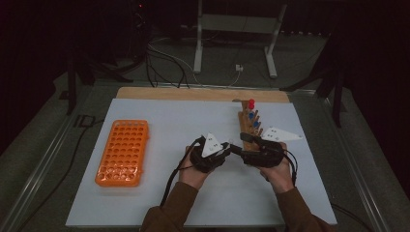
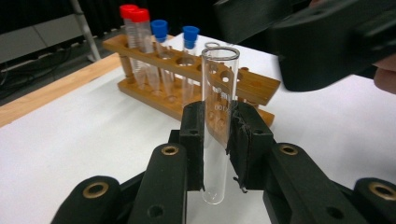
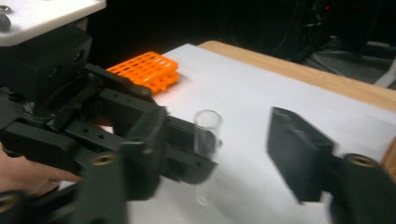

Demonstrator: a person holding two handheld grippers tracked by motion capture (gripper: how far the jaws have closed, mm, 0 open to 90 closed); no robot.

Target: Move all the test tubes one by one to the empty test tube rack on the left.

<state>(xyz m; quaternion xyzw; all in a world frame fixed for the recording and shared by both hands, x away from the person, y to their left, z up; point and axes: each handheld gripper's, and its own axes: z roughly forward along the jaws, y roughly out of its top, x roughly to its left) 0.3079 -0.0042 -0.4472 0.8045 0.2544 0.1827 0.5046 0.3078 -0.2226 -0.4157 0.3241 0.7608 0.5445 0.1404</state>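
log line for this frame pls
left gripper: shut on glass tube | right gripper: open, off tube | wooden rack: behind

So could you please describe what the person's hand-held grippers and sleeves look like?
Each hand-held gripper, left and right, is matte black with brass-ringed pivot holes, thick flat jaws and a pale three-cornered plate on top. A black cable trails from each. The person wears brown sleeves.

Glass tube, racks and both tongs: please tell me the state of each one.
Glass tube: upright, uncapped, empty, clamped.
Left tongs: shut on the glass tube.
Right tongs: open, pads apart from the tube.
Wooden rack: standing, holds four capped tubes, several holes free.
Capped tubes: upright, two red caps, two blue.
Orange rack: flat on the table, empty.
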